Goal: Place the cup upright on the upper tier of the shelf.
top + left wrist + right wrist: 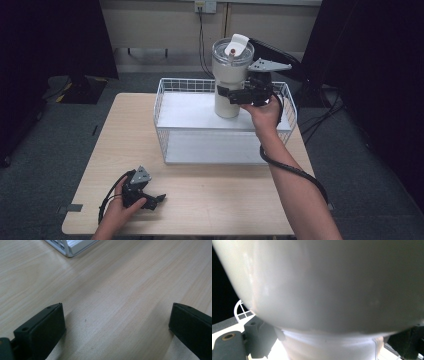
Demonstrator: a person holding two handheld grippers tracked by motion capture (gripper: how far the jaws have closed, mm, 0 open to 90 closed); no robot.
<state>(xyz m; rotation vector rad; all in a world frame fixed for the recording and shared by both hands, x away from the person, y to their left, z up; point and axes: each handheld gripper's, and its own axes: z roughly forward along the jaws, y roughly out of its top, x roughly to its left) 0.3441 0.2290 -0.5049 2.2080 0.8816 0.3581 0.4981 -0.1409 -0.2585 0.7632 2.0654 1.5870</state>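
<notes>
Left gripper [150,199] open on table [210,195], right gripper [235,95] clamping unmarked white tumbler [230,75], wire basket [165,100].

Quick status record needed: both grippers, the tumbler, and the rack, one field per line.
right gripper: shut on the tumbler's narrow lower body
tumbler: white, upright, lid on, over the upper shelf; base contact cannot be told
wire rack: white, two shelves, at the table's far side
left gripper: open, holding nothing, low over the table at its near left

Probably a lab: dark curtains [55,35], trailing cables [202,45].
</notes>
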